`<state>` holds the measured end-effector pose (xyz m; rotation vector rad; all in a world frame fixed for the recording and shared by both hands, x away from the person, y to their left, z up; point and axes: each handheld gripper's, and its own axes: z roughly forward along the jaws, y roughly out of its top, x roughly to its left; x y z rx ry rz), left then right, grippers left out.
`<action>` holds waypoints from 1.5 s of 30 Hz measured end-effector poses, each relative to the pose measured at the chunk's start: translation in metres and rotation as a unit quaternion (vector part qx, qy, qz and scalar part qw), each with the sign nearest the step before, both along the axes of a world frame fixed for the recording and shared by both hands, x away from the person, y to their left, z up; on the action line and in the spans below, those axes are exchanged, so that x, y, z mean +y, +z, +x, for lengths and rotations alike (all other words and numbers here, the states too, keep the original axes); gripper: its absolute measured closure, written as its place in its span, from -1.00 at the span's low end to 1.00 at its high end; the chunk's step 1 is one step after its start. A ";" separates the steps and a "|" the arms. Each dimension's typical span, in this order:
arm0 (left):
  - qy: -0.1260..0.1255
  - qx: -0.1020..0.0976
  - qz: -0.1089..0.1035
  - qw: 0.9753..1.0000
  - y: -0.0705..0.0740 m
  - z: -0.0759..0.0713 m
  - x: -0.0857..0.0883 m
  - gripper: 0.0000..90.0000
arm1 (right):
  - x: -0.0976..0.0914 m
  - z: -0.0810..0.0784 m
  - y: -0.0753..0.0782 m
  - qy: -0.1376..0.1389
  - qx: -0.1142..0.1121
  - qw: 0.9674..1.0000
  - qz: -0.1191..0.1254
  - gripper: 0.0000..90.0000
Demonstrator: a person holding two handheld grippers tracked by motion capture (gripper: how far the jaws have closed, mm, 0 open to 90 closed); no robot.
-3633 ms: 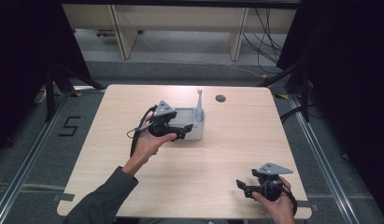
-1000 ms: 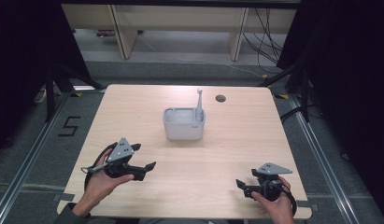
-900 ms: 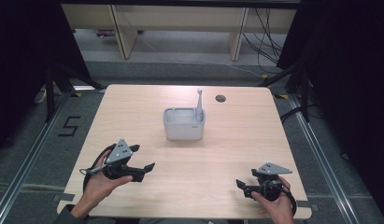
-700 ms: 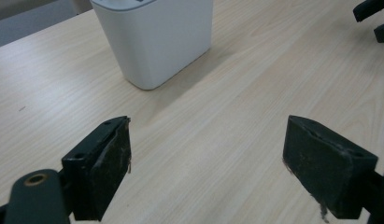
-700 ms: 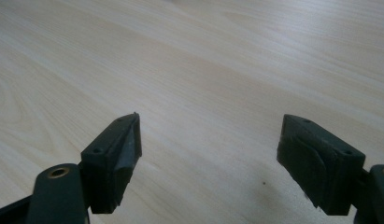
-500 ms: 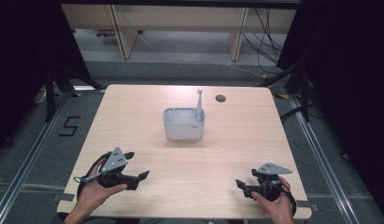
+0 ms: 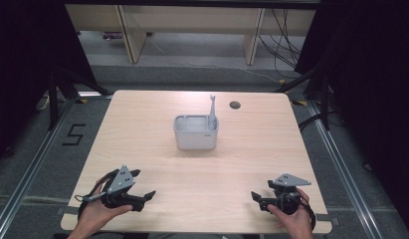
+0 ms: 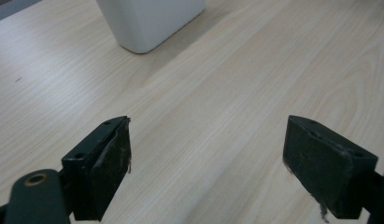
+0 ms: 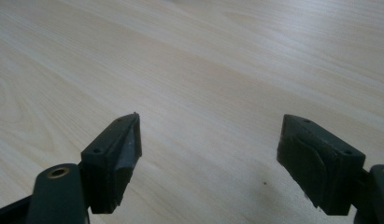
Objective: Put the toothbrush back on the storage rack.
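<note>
Resting at near edge of table (image 7: 142, 124): left gripper (image 7: 142, 195) by near-left corner, right gripper (image 7: 256, 198) by near-right corner. Both jaws spread wide, nothing held, nothing touched. Bin (image 7: 195, 132) stood mid-table toward far edge, brush (image 7: 211, 110) upright inside. Step judged idle; next move needs fresh reach forward to bin.
</note>
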<state>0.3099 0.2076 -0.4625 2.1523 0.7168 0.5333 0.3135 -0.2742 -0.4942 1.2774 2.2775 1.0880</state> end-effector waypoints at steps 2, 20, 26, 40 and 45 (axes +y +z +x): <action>0.002 0.000 -0.010 1.000 -0.002 -0.001 -0.001 -0.66 | 0.000 0.001 0.000 0.005 -0.005 1.000 -0.001 -0.50; -0.018 0.022 0.049 0.998 -0.023 -0.016 0.004 -0.66 | 0.000 -0.001 0.000 0.000 0.000 1.000 0.000 -0.50; -0.010 0.021 0.070 0.997 -0.028 -0.021 0.007 -0.66 | 0.001 -0.001 0.000 0.001 0.000 1.000 -0.001 -0.50; 0.006 0.023 0.082 0.996 -0.034 -0.024 0.018 -0.66 | 0.000 -0.001 0.001 0.003 -0.003 1.000 0.000 -0.50; 0.002 0.029 0.081 0.996 -0.036 -0.024 0.017 -0.66 | 0.000 -0.001 0.001 0.003 -0.003 1.000 0.000 -0.50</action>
